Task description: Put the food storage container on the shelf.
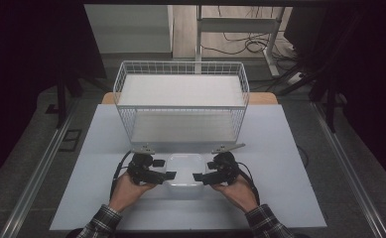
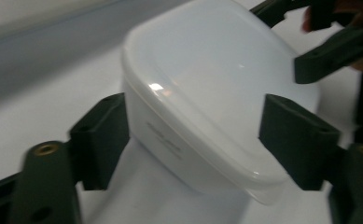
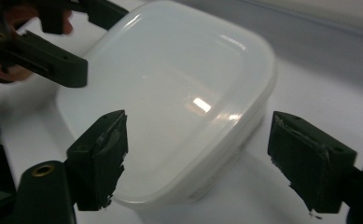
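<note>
Both of my hands come in from the bottom of the high view, plaid sleeves at the wrists, each wrapped around a black claw. Between them sits the white lidded container [image 1: 183,170], on the pale table [image 1: 280,148] just in front of the wire basket [image 1: 180,99], which stands farther from me with its white floor showing through the mesh. My left gripper [image 1: 166,169] comes at the container from its left side and my right gripper [image 1: 200,171] from its right, the two facing each other across it. In the left gripper view my jaws straddle one end of the container [image 2: 207,93]: the left pad sits right against the wall below the lid's rim, while the right pad lies over the lid's edge, and I cannot tell whether it presses there. In the right gripper view the container [image 3: 170,102] lies between my jaws with its glossy lid up; the left pad overlaps the lid's corner and the right pad stands clear of the wall with table showing in the gap. So both claws are spread partway around the container, neither plainly pinching it. Each gripper view also catches the opposite claw at the container's far side.
</note>
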`<control>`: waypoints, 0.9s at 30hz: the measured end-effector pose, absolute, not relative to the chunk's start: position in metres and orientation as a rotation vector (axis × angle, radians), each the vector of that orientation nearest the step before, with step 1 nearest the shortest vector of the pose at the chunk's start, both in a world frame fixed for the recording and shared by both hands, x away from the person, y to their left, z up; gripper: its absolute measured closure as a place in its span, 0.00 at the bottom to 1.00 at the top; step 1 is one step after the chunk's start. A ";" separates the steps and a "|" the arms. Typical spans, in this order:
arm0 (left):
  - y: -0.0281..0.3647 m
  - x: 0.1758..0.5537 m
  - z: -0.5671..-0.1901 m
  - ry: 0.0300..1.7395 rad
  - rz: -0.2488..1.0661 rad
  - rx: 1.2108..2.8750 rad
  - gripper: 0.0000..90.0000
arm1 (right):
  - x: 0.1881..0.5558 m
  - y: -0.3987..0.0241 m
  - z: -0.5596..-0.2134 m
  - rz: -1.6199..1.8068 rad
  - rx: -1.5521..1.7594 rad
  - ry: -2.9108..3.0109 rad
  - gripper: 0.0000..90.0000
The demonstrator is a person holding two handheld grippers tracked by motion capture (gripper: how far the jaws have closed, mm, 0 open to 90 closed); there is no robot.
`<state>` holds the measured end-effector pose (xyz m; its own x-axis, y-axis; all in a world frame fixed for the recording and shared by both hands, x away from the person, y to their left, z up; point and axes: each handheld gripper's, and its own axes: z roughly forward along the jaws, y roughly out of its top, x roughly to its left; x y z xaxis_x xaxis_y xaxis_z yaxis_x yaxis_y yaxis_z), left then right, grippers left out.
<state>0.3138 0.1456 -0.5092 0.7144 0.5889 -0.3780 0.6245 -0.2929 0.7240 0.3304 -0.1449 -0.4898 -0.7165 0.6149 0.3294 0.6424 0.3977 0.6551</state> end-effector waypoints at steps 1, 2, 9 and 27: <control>0.146 0.313 -0.510 0.930 -0.078 1.968 0.31 | 0.330 -0.145 -0.490 -1.242 -1.169 -2.597 0.29; 0.146 0.310 -0.510 0.964 -0.118 1.949 0.36 | 0.331 -0.147 -0.490 -1.219 -1.178 -2.539 0.34; 0.154 0.298 -0.505 1.030 -0.140 1.905 0.64 | 0.324 -0.158 -0.482 -1.214 -1.262 -2.472 0.63; 0.155 0.295 -0.490 1.140 0.009 1.785 0.87 | 0.312 -0.161 -0.467 -1.406 -1.347 -2.462 0.88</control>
<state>0.2949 0.1553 -0.4898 0.5598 0.6931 -0.4540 0.6859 -0.0802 0.7233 0.3118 -0.1606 -0.4675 -0.6317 0.6722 0.3862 0.6743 0.2306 0.7015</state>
